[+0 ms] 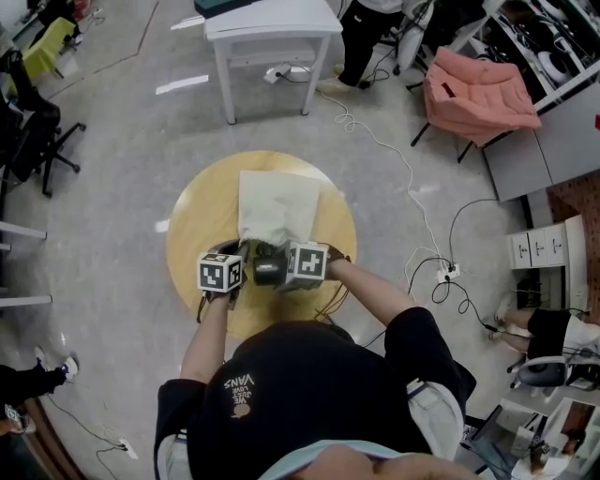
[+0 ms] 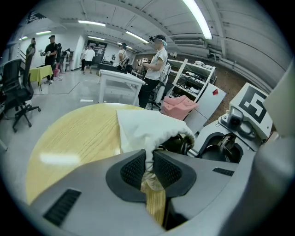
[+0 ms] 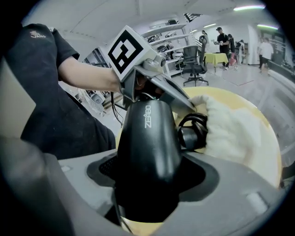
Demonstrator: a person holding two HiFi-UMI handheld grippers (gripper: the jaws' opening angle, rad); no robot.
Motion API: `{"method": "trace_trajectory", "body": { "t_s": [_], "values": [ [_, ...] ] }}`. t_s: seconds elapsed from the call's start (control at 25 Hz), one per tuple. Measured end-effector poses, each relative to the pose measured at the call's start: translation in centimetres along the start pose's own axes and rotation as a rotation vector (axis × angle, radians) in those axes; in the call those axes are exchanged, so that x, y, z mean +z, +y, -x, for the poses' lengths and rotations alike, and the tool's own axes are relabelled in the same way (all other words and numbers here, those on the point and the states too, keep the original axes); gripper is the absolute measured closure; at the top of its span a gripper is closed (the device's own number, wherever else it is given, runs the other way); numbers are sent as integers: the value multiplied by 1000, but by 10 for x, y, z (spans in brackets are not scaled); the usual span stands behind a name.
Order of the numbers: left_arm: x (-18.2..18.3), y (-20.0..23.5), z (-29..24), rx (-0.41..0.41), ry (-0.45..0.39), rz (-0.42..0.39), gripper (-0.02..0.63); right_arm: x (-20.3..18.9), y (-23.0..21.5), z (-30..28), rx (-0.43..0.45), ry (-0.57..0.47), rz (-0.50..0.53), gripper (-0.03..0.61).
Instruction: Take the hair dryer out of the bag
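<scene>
Right tool (image 3: 147, 182) clamps the hair dryer (image 3: 147, 138) between wide jaws; left tool (image 2: 150, 171) pinches the bag (image 2: 143, 126).

Black hair dryer (image 3: 147, 147), cream bag (image 1: 277, 202)

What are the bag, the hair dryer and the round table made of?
Bag: soft off-white cloth, matte; it creases and bunches. Hair dryer: likely black plastic, smooth, with glossy highlights. Table: pale wood or wood-look laminate, showing straight grain lines.

Open lab or workshop floor: polished grey concrete floor (image 1: 112, 187), white power strip (image 1: 448, 274) trailing cables, white rectangular table (image 1: 272, 28), black swivel chair (image 1: 37, 141), white open equipment rack (image 2: 191, 76), ceiling strip light (image 2: 198, 18).
</scene>
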State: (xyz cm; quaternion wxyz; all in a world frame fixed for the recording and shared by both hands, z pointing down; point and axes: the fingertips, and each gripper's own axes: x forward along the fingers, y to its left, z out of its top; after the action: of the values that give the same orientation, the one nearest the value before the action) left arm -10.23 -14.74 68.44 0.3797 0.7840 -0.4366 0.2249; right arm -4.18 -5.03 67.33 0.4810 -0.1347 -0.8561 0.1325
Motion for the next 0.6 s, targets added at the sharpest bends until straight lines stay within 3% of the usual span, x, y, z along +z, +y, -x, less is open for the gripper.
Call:
{"method": "trace_trajectory", "body": {
  "t_s": [0.6],
  "values": [
    [-1, 8, -2, -16, -2, -21, 561, 16, 58, -1, 36, -120, -73, 227]
  ]
}}
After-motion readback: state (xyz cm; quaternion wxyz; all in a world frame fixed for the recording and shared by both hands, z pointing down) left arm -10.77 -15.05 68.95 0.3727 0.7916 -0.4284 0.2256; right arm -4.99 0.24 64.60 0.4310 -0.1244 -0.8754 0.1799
